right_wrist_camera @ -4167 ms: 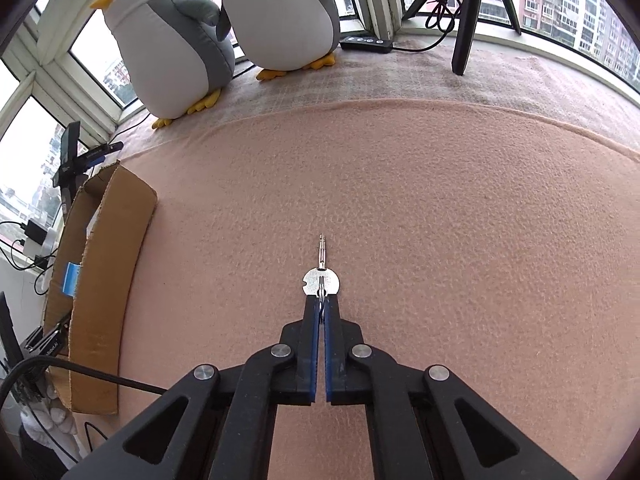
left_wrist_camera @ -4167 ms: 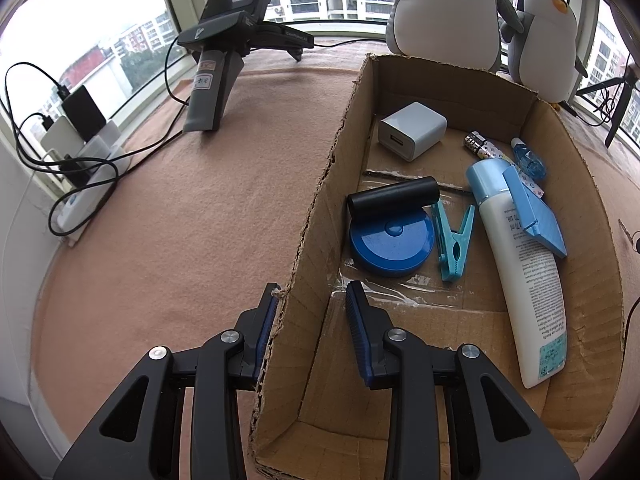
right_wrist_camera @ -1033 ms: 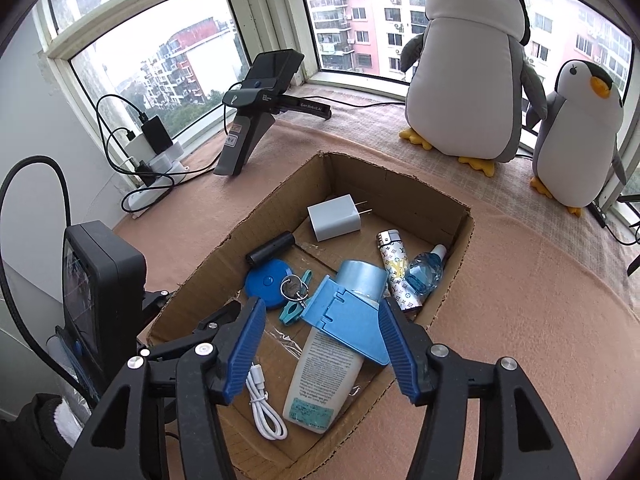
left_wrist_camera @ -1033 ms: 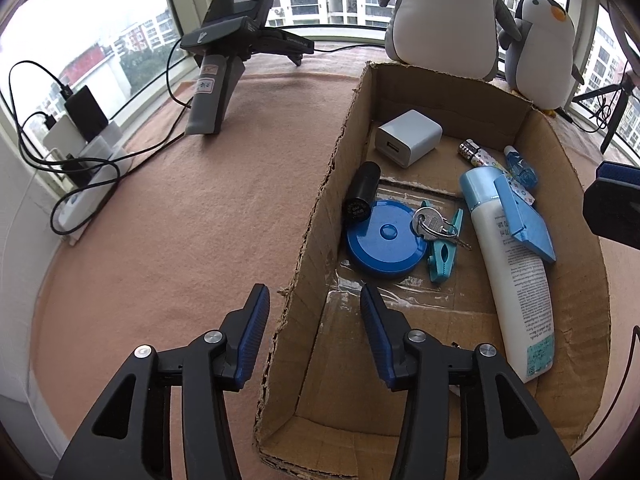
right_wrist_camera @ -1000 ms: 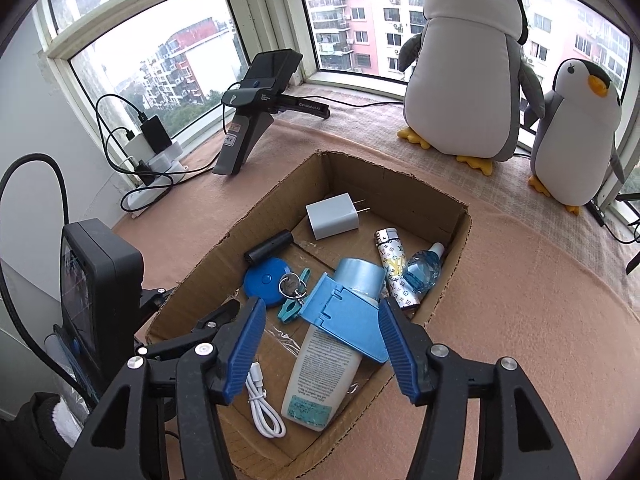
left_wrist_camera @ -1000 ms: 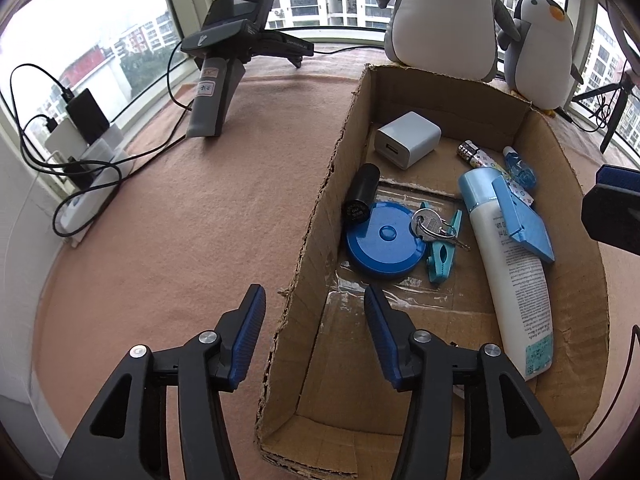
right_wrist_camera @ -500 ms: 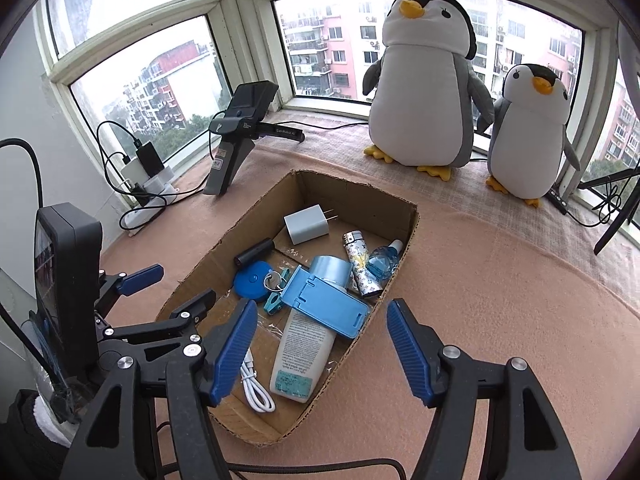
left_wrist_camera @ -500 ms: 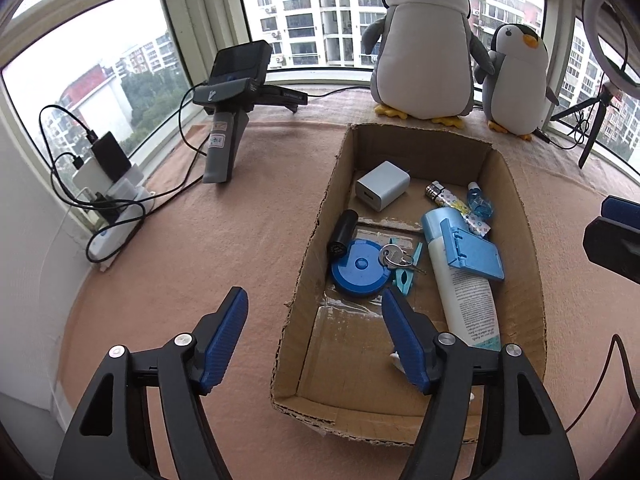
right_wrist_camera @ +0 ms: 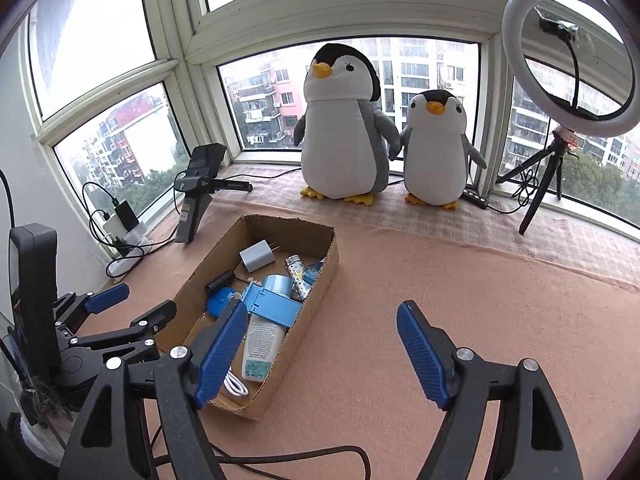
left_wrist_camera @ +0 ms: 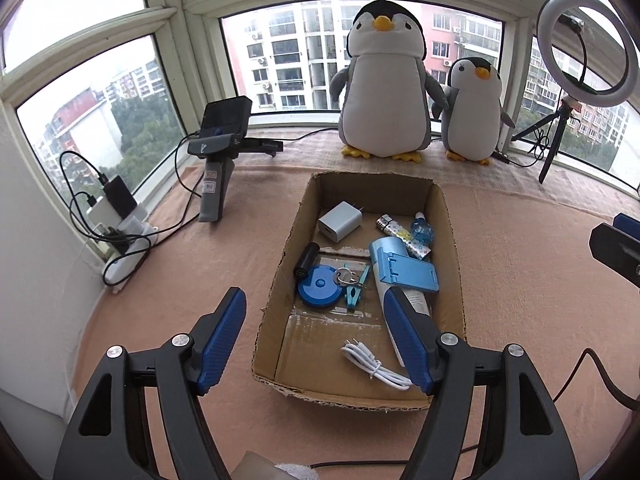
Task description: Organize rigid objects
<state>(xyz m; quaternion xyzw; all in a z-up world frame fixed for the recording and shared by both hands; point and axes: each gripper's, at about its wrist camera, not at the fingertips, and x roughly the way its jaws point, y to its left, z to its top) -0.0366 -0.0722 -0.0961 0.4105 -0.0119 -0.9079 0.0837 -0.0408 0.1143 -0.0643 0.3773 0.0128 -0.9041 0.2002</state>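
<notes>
At the far left, by the window, a power strip (left_wrist_camera: 120, 236) with plugged chargers keeps its cables clear of the work area, and a spare handheld gripper (left_wrist_camera: 218, 160) stands parked on its handle just beyond it. The left gripper (left_wrist_camera: 316, 344) hangs over the near end of the cardboard box (left_wrist_camera: 280, 280), its jaws having just been opening and now spread wide with nothing between them, which suggests it is finished with the box.

Inside the box the rigid objects lie gathered so the pink cloth (right_wrist_camera: 460, 300) around it is bare: a white charger (left_wrist_camera: 340, 222) at the far end, a black cylinder (left_wrist_camera: 306, 266) and blue round case (left_wrist_camera: 319, 291) on the left, the keys (left_wrist_camera: 345, 277) resting across a teal clip (left_wrist_camera: 356, 290), a lotion tube (left_wrist_camera: 400, 280) under a blue phone stand (left_wrist_camera: 412, 274) on the right, and a white cable (left_wrist_camera: 374, 366) nearest.

The right gripper (right_wrist_camera: 320, 350) hovers over the cloth just right of the box, jaws likewise just opening, wide and empty. Two penguin toys (right_wrist_camera: 344, 128) sit on the far sill, and a ring light (right_wrist_camera: 572, 52) stands at the far right.
</notes>
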